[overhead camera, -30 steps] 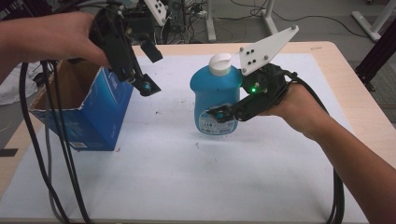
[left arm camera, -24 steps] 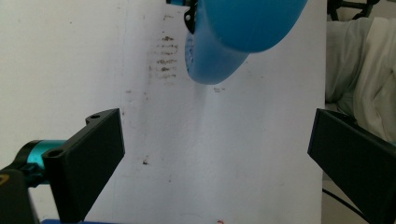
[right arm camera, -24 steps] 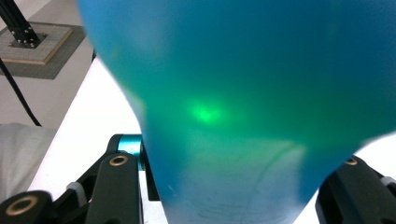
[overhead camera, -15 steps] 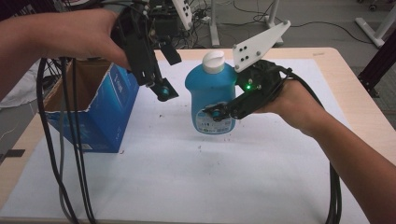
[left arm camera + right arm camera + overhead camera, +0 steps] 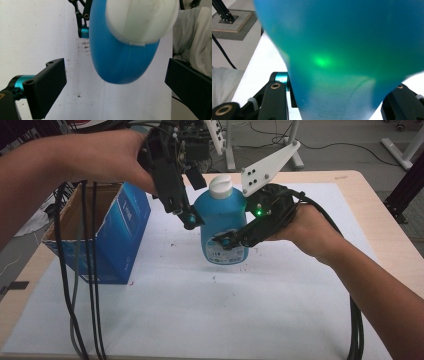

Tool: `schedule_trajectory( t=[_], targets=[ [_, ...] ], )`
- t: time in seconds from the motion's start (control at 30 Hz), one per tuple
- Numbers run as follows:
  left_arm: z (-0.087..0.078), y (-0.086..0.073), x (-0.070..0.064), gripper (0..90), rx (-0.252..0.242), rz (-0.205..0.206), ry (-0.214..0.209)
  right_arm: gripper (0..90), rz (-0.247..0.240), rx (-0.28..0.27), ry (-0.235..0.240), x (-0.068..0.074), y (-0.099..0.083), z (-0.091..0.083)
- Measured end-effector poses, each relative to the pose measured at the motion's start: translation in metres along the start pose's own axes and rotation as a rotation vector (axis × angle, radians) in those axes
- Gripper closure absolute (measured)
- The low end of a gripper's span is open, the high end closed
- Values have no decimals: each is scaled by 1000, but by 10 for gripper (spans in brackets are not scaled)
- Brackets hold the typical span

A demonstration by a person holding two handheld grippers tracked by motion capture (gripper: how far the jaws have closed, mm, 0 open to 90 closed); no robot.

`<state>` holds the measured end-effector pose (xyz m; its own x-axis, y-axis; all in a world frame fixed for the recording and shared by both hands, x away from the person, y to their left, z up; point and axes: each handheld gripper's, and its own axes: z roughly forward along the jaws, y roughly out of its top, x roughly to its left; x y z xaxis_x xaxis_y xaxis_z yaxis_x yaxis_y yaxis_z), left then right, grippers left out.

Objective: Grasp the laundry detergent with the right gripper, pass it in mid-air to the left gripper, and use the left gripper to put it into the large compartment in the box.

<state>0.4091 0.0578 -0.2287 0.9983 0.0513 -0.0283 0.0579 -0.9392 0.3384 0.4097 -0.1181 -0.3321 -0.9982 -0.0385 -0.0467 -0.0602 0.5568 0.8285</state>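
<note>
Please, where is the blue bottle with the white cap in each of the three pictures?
High view: the blue bottle stands upright at the centre, on the white sheet.
Left gripper view: upper middle, seen from above its white cap.
Right gripper view: very close, across most of the frame.
Shared landmark: the white sheet.

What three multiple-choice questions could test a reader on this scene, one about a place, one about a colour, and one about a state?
1. Where is the cardboard box relative to the blue bottle in the high view?
A. to its left
B. to its right
C. on top of it

2. What colour is the bottle's cap?
A. red
B. white
C. black

3. How does the left gripper stand at the bottle?
A. shut on the cap
C. lying flat on the table
B. open, jaws apart on either side

Answers: 1 A, the box stands at the table's left side. 2 B, the cap is white in both views. 3 B, gaps show beside the bottle in the left gripper view.
</note>
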Motion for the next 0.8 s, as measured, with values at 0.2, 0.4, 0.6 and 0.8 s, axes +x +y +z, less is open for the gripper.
schedule_trajectory(
  t=[0.2,0.4,0.6,0.8],
  targets=[
    [6,10,0,38,18,11,-2,465,-9,3,7,0,4,3],
    [11,17,0,38,27,17,-8,465,-10,7,14,0,6,4],
    [14,22,0,38,37,27,-12,465,-5,12,16,1,6,4],
    [15,25,0,38,35,33,-8,465,4,11,23,1,6,5]
  ],
)
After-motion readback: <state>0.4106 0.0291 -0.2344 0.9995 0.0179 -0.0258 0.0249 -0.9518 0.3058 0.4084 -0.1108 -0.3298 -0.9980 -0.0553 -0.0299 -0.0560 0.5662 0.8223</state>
